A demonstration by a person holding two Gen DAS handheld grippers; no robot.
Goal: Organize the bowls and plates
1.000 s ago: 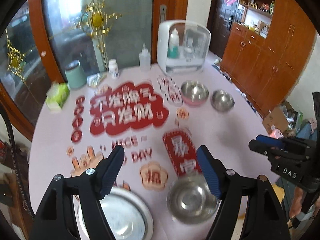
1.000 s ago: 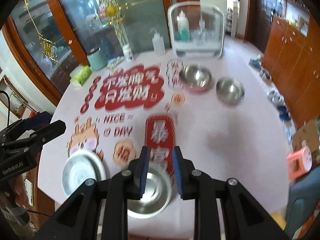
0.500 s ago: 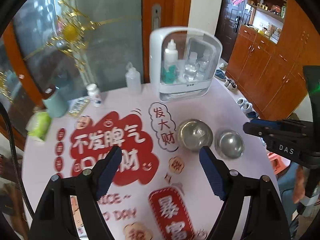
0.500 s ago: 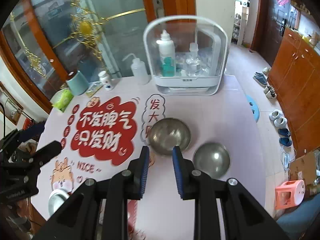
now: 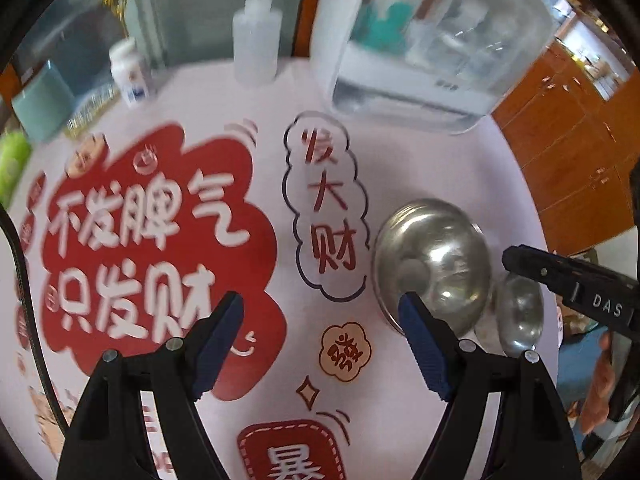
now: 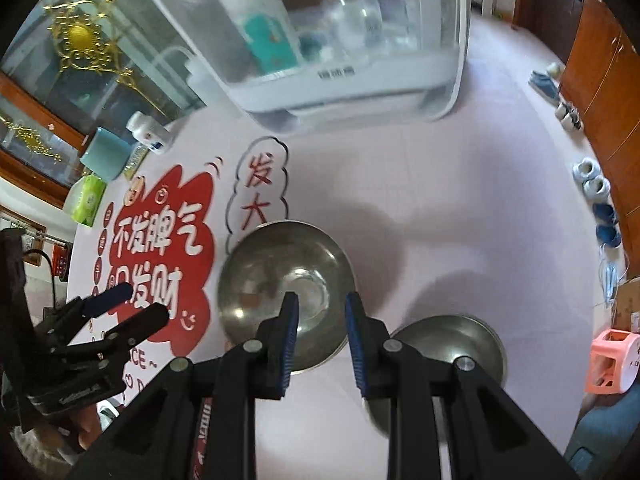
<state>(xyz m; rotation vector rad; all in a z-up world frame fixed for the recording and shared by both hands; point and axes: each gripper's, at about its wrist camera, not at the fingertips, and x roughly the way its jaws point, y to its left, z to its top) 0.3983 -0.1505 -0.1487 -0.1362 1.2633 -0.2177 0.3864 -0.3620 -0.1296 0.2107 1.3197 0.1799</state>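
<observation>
**Closing in on the two steel bowls**

Over the far side of the bench (image 6: pixel 460 208), beyond the red lettering, both tools are tilting steeply down toward the bowls. Nearest the clear storage box (image 6: pixel 340 40), the larger bowl (image 6: pixel 280 280) is sitting upright, with the smaller bowl (image 6: pixel 452 344) just beside it toward the bench edge. Nothing is nested yet, to my eye.

For a clean pick, the right hand-held gripper (image 6: pixel 318 338), its jaws standing narrowly apart and empty, is lining up over the larger bowl's near rim; one pad should go inside the wall and one outside before squeezing. The left hand-held gripper (image 5: pixel 320 344), jaws spread wide and holding nothing, is hanging beside that bowl (image 5: pixel 432 264) and could steady it, since thin steel slides easily.
</observation>
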